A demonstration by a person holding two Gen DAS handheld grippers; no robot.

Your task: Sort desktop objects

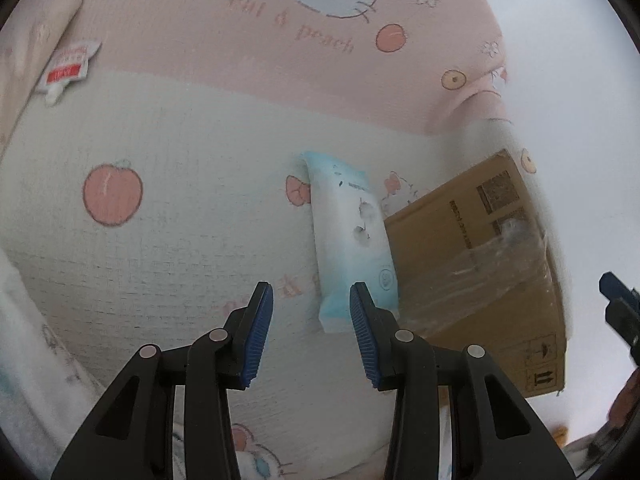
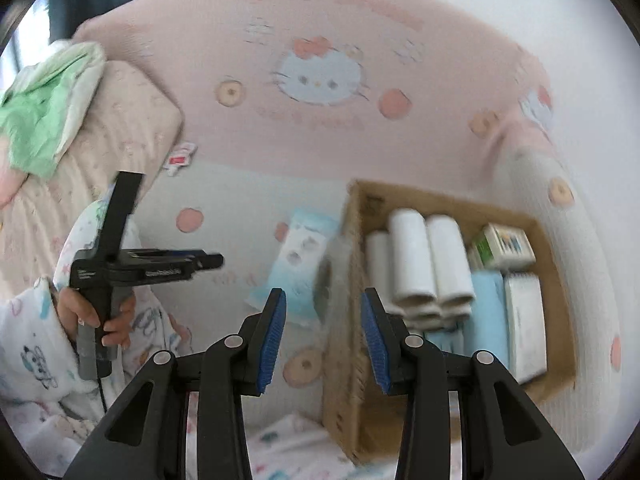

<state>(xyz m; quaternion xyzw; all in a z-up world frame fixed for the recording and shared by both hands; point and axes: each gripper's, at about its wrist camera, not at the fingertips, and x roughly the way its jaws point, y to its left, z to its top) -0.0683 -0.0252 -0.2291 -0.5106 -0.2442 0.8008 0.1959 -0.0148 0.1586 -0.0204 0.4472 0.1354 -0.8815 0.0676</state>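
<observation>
A pale blue and white pack of wipes lies on the cartoon-print sheet, its long side against a cardboard box. My left gripper hovers just short of the pack's near end, open, with nothing between its blue pads. From the right wrist the same pack lies left of the box, which holds white rolls, small cartons and blue packs. My right gripper hangs open over the box's left wall, holding nothing. A hand holds my left gripper at the left.
A small white and red sachet lies far off by a beige pillow, which has a green cloth on it. A patterned sleeve fills the lower left. The sheet's pink band runs behind.
</observation>
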